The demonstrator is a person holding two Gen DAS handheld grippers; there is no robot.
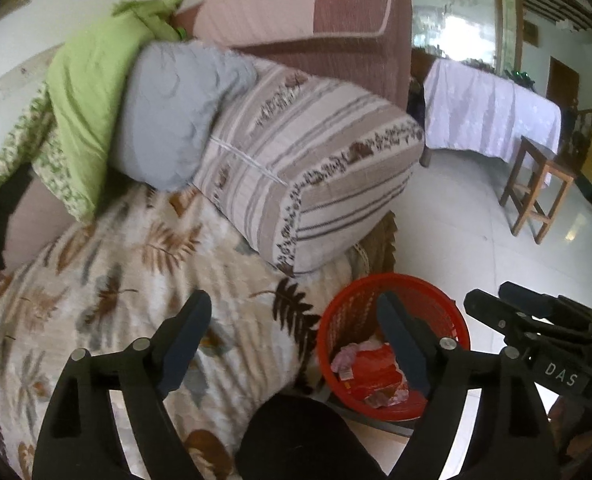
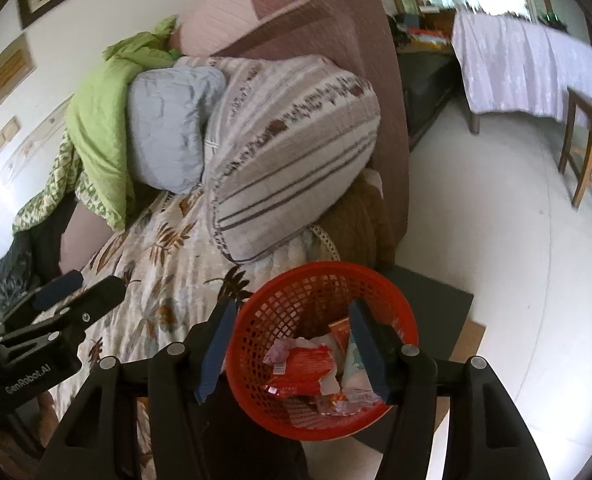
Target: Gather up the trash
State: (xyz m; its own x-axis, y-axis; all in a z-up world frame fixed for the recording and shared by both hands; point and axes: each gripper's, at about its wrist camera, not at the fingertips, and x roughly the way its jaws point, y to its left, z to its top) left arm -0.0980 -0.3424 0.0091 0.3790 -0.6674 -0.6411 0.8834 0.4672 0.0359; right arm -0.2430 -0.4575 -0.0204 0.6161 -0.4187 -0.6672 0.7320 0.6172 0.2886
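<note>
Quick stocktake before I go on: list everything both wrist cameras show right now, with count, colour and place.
basket: one, red mesh, on the floor beside the bed
wrappers: several, mostly red, some pink and pale, inside the basket
striped pillow: one, beige and grey, on the bed
grey pillow: one, left of the striped pillow
green quilt: one, bunched behind the grey pillow
leaf blanket: one, cream and brown, covering the bed
headboard: one, mauve, behind the pillows
table: one, white cloth, far right
stool: one, wooden, by the table
left claw: open, empty
right claw: open, above the basket, empty
</note>
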